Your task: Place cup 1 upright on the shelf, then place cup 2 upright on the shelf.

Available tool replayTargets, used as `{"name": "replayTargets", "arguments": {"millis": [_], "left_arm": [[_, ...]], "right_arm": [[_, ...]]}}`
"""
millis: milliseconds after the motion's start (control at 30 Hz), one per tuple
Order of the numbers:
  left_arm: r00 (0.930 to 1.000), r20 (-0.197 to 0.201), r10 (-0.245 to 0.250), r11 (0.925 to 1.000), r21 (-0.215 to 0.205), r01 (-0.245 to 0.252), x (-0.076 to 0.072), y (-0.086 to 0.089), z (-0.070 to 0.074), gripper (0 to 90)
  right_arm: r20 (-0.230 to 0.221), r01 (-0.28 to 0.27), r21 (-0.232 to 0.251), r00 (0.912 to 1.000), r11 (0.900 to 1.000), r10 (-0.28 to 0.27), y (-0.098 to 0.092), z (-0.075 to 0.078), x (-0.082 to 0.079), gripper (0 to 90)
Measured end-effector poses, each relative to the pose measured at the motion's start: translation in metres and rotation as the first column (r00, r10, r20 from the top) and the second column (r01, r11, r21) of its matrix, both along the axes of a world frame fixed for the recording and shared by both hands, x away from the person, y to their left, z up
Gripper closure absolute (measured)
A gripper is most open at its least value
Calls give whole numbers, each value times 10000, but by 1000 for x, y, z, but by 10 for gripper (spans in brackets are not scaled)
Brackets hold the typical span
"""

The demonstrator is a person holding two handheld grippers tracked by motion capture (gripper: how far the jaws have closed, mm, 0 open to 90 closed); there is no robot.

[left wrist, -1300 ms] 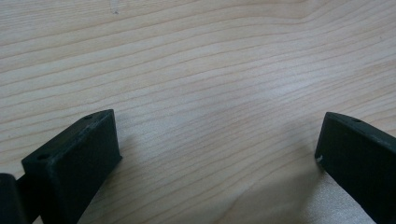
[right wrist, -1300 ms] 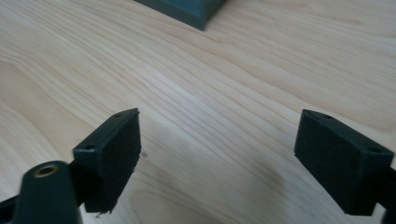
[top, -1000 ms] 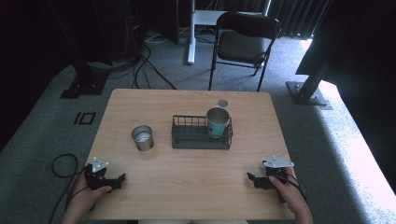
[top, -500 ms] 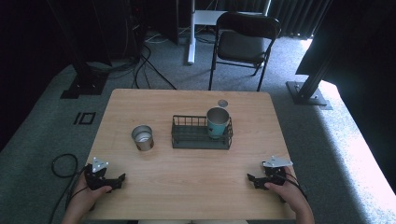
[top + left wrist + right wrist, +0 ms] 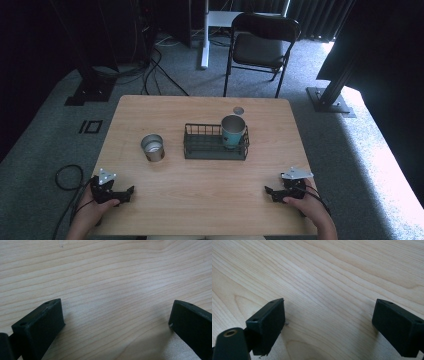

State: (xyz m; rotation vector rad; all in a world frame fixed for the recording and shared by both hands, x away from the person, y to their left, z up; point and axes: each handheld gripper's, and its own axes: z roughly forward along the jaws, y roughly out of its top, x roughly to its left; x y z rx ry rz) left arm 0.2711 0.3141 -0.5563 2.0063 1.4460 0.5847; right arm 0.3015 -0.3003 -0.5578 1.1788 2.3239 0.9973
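Observation:
A teal cup (image 5: 233,131) stands upright in the right end of a black wire basket (image 5: 207,148) at the middle of the wooden table (image 5: 200,195). Left of the basket a small metal cup (image 5: 152,147) stands on the table. My left gripper (image 5: 129,191) rests low on the table near the front left corner, jaws wide apart over bare wood (image 5: 115,312). Near the front right edge my right gripper (image 5: 268,191) also lies open, with only wood grain (image 5: 329,307) between its jaws.
A small round disc (image 5: 238,110) lies on the table behind the basket. A black folding chair (image 5: 261,47) stands beyond the far edge, with cables (image 5: 155,75) and stand bases on the carpet. A cable loop (image 5: 67,177) trails off the table's left side.
The right hand and its gripper have shifted slightly toward the front edge of the table. The left gripper and the cups have stayed put.

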Motion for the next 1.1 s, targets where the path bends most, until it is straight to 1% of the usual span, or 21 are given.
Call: {"name": "replayTargets", "arguments": {"millis": [267, 333, 367, 467, 567, 633, 700, 733, 833, 867, 967, 1033, 1100], "left_arm": [[10000, -3, -23, 10000, -10, 23, 0, 0, 0, 4], [9997, -29, -224, 9997, 12, 224, -2, 1, 0, 4], [9990, -6, -448, 9990, 5, 448, -3, 2, 0, 5], [9966, -15, -823, 9966, 5, 823, -7, 4, 0, 5], [9961, -109, -880, 9961, 61, 881, -11, 6, 1, 5], [9970, -74, -774, 9970, 86, 775, -13, 7, 2, 5], [9970, -69, -774, 9970, 46, 774, -14, 7, 2, 5], [9974, 9, -722, 9973, -131, 722, -15, 7, 4, 5], [9966, 133, -815, 9962, -302, 819, -15, 6, 6, 5], [9966, 213, -798, 9956, -473, 807, -14, 5, 7, 5], [9961, 305, -830, 9951, -521, 845, -12, 3, 9, 5], [9959, 350, -832, 9944, -629, 853, -10, 2, 11, 5], [9956, 483, -800, 9943, -664, 831, -8, 0, 13, 5]], "right_arm": [[-4, -1, 0, 10000, 10000, 1, 0, 0, 0, 108], [2, -2, -2, 10000, 10000, 2, 0, 0, 0, 108], [3, -5, -1, 10000, 10000, 5, 0, 0, 0, 108], [-2, -1, 0, 10000, 10000, 1, 0, 0, 0, 108], [-4, 0, 0, 10000, 10000, 0, 0, 0, 0, 108], [3, -2, -3, 10000, 10000, 2, 0, 0, 0, 108], [-1, -1, -1, 10000, 10000, 1, 0, 0, 0, 108], [0, 0, -1, 10000, 10000, 0, 0, 0, 0, 108], [3, -2, -2, 10000, 10000, 2, 0, 0, 0, 108], [3, -3, -2, 10000, 10000, 3, 0, 0, 0, 108], [4, -3, 0, 10000, 10000, 3, 0, 0, 0, 108], [4, -4, -2, 10000, 10000, 4, 0, 0, 0, 108], [-3, 0, 0, 10000, 10000, 0, 0, 0, 0, 108]]}}
